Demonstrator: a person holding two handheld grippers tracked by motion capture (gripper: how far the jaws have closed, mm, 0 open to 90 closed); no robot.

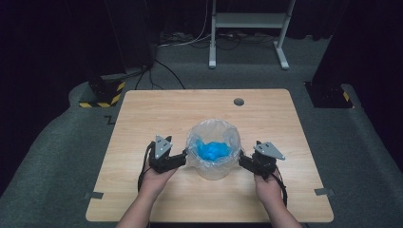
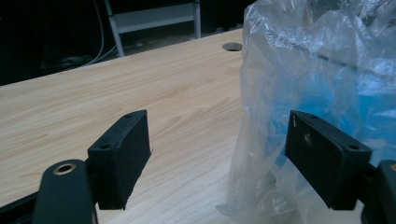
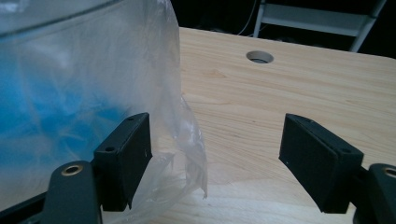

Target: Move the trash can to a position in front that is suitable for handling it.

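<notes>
Pale wood-grain table [image 1: 142, 114]. Between the black left gripper [image 1: 183, 158] and black right gripper [image 1: 243, 160] – a clear, glossy plastic bag [image 1: 214, 148] with bright blue contents [image 1: 213, 150]. Black-and-yellow striped base [image 1: 102, 97] beyond, on grey floor [image 1: 57, 142].

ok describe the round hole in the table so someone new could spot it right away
Start at the wooden table and look past the clear bag-lined bin toward the far edge. The hole sits there, slightly right of centre. It is the only dark grey circle in the pale wood.
</notes>
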